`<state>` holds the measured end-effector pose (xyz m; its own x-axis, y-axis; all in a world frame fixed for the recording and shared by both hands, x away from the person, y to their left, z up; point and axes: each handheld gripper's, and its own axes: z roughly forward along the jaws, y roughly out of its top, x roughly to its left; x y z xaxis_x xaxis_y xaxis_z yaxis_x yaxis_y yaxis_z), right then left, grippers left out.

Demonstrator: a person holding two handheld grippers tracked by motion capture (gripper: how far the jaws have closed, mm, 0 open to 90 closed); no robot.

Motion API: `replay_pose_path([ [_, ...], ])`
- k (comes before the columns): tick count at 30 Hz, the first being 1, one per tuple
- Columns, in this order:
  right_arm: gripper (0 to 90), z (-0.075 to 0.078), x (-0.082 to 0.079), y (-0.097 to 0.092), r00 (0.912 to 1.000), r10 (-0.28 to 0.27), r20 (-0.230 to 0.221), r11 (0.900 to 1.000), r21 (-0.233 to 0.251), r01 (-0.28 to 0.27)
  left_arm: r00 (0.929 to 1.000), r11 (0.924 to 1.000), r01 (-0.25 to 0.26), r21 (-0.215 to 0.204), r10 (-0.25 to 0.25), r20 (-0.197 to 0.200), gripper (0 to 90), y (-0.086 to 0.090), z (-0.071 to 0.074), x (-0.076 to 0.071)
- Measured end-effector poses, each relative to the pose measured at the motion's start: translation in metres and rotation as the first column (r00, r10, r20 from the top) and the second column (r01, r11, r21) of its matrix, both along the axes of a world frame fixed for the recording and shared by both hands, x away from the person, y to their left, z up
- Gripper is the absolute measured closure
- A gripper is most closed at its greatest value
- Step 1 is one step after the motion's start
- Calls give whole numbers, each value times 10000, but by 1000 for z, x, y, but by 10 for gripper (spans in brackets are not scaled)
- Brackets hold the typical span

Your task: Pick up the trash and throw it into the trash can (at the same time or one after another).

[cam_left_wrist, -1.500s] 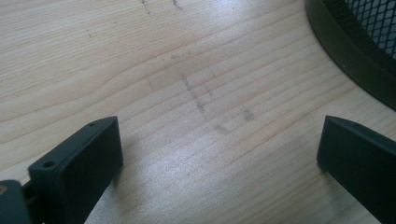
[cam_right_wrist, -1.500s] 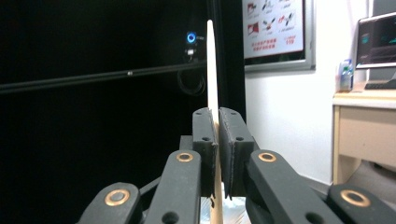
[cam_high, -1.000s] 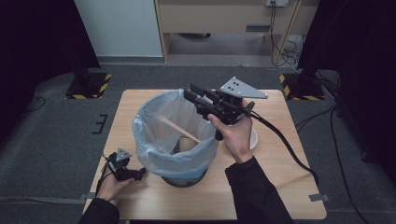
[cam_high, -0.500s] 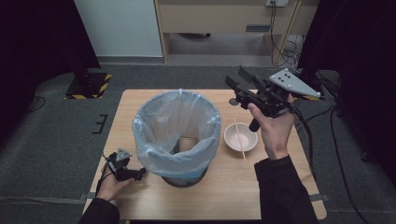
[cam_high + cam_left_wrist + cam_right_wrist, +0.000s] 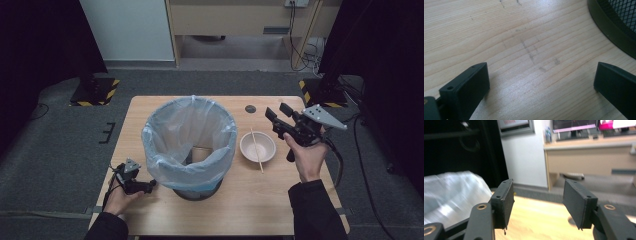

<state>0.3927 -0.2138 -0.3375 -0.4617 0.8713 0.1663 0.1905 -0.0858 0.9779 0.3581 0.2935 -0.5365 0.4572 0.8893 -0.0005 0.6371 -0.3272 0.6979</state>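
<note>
right claw [image 5: 280, 116] released, empty | left claw [image 5: 541, 82] released | bin [image 5: 189, 140] contents unclear, perhaps cardboard

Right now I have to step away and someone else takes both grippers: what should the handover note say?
Left gripper: open, empty, resting on the table beside the bin.
Right gripper: open, empty, raised right of the bowl.
One chopstick lies across the bowl.
Done: brown items sit inside the lined bin.
Left: probably bin the chopstick, perhaps the bowl.
</note>
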Motion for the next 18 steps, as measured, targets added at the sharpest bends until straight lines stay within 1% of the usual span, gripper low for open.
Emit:
replay_pose_path([
  [4,509,-39,5,-5,9970,-261,-733,9996,-149,251,10000,10000,-4,-3,4,1,0,0,0,0],
  [6,536,-53,8,-5,9939,-323,-1051,9991,-315,291,10000,10000,-2,-1,2,-1,0,0,0,0],
  [8,565,-70,13,-4,9875,-345,-1539,9969,-758,230,10000,10000,-3,-1,3,-1,0,0,0,0],
  [13,599,-94,19,0,9764,-485,-2104,9915,-1284,216,10000,10000,-5,-3,5,-1,0,0,0,0],
  [14,601,-100,20,0,9722,-530,-2280,9898,-1410,209,10000,10000,-4,-6,4,2,0,0,0,0],
  [15,606,-104,21,0,9706,-564,-2342,9889,-1472,219,10000,10000,-4,-11,4,9,0,0,0,0],
  [18,622,-115,25,3,9617,-662,-2661,9844,-1748,194,10000,10000,-3,-4,3,2,0,0,0,0],
])
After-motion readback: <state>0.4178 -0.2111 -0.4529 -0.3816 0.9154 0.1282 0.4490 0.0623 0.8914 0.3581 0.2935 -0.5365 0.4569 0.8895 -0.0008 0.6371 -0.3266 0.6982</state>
